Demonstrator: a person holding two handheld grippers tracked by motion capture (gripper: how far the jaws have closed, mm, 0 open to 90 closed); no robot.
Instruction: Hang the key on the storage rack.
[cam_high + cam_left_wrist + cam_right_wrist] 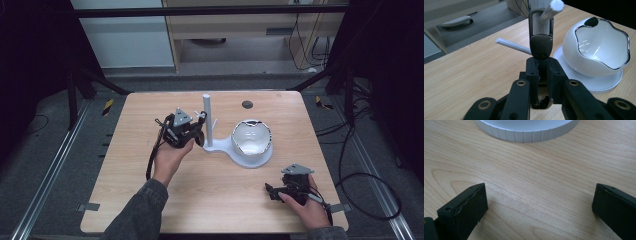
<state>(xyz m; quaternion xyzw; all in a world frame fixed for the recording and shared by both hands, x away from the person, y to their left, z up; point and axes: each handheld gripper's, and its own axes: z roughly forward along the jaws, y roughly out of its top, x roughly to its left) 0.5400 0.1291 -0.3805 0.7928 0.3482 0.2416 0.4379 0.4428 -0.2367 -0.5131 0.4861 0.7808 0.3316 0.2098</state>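
Note:
A white stand with an upright post (207,117) and thin side pegs rises from a round white base (227,150) at mid-table. A white bowl with a chrome wavy rim (251,137) sits on that base. My left gripper (196,136) is just left of the post, shut on a dark brown tag (541,47). The tag's metal loop (532,22) surrounds one white peg (551,10). Another peg (511,45) points off to the left. My right gripper (272,192) rests low at the table's front right, jaws open, nothing between them (538,192).
The wooden table (150,165) has a small dark round cap (247,104) near its far edge. The base's ribbed rim (529,131) lies just ahead of the right gripper. Cables trail on the floor at the right.

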